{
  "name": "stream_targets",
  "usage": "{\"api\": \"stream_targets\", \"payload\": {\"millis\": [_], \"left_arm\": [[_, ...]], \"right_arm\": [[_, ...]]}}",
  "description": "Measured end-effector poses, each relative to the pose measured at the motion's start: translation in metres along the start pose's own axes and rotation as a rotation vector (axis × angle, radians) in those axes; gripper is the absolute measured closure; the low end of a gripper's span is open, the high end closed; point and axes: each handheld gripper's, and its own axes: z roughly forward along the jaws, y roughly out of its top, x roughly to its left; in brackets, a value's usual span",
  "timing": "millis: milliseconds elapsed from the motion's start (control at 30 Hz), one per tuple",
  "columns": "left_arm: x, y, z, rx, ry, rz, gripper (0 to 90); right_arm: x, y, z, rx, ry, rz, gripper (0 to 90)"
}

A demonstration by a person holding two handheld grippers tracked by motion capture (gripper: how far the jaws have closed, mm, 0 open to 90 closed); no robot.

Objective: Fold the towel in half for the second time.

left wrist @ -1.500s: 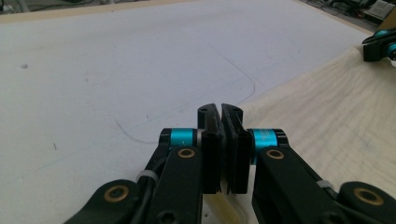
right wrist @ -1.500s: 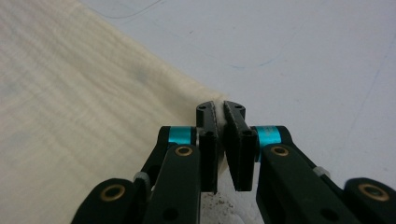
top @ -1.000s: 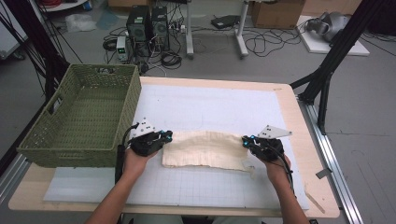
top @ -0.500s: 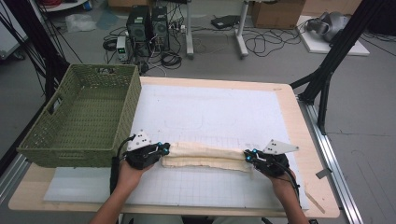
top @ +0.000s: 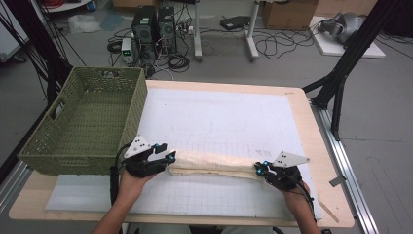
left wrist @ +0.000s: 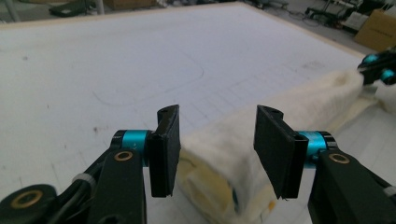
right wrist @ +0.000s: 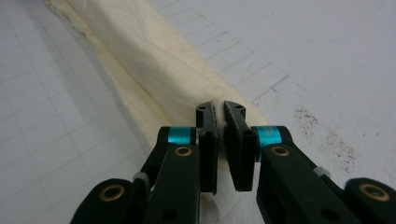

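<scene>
A cream cloth [top: 214, 163], folded into a long narrow roll, lies across the near part of the white grid mat [top: 219, 117]. My left gripper [top: 165, 153] is at its left end. In the left gripper view the jaws [left wrist: 217, 116] have just been opening and stand apart on either side of the cloth's end [left wrist: 224, 154], with the pads clear of it. My right gripper [top: 258, 169] is at the right end, and in the right gripper view it [right wrist: 219, 106] is shut on the edge of the cloth [right wrist: 154, 51]. That gripper [left wrist: 378, 70] also appears far off in the left gripper view.
A green woven basket [top: 134, 112] stands at the table's left, close beside my left hand. The wooden table edge [top: 321, 146] runs along the right, with a metal rail beyond it. The mat stretches bare behind the cloth.
The cloth has gone from a wider flat band to a narrow roll. Both grippers have come nearer the table's front edge. The left jaws have opened off the cloth.
</scene>
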Motion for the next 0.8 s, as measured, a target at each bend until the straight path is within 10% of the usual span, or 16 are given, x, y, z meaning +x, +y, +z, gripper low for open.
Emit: {"api": "stream_targets", "payload": {"millis": [100,233,500,800], "left_arm": [[-0.003,0.007,0.008,0.002,-0.029,0.01,55.7],[-0.009,-0.005,0.032,0.134,-0.061,0.015,68.6],[-0.01,-0.017,0.043,0.217,-0.041,0.008,72.2],[-0.012,-0.021,0.041,0.236,-0.049,0.016,72.0]], "right_arm": [[0.001,0.0,-0.001,0.006,-0.001,-0.001,82.2],[-0.001,-0.001,-0.009,-0.008,-0.016,0.029,70.4],[0.006,0.017,-0.04,-0.167,-0.067,0.104,56.7],[0.016,0.067,0.01,-0.144,-0.149,0.125,54.5]]}}
